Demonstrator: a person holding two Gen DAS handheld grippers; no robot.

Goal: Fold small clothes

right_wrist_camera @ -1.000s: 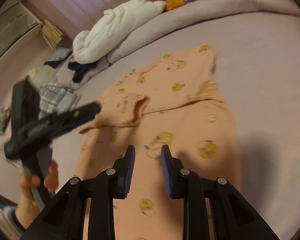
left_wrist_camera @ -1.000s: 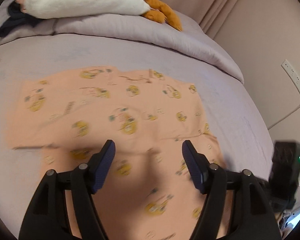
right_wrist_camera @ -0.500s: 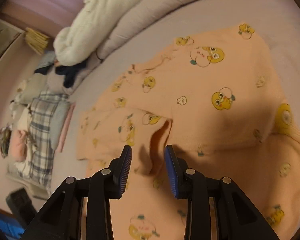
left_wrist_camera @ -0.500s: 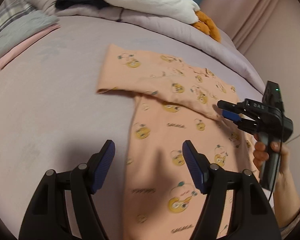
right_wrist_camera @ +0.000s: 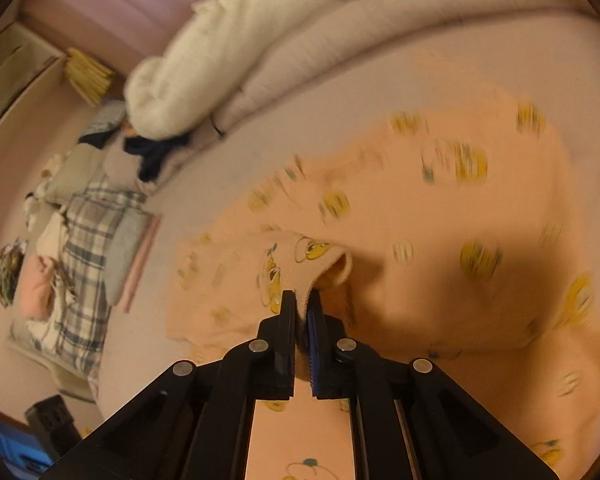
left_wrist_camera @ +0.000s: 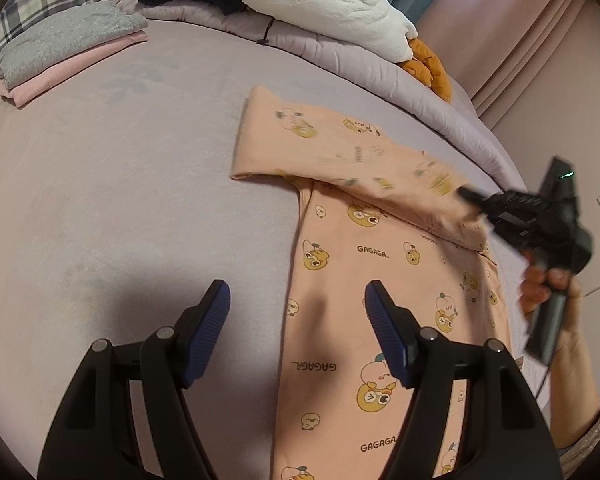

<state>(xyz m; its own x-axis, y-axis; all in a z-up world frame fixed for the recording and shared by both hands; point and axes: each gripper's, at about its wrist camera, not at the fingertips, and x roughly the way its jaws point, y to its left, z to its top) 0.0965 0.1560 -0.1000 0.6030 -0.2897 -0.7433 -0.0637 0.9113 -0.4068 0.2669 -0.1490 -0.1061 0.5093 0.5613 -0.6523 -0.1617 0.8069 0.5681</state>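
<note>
The right gripper (right_wrist_camera: 303, 312), clamped on the peach shirt's (left_wrist_camera: 380, 280) sleeve cuff (right_wrist_camera: 320, 256), sits nearer the sleeve than the wide-open, empty left gripper (left_wrist_camera: 298, 316) over the shirt's lower body.

Black grippers, ribbed blue fingers (left_wrist_camera: 210, 334), silver screws.

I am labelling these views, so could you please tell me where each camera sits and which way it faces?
Left wrist: on the left tongs, open, angled down over the bed and peach shirt; the right tongs and hand show.
Right wrist: on the right tongs, shut on the shirt's sleeve, facing the pillows.
Shared: shirt, white blanket.
</note>
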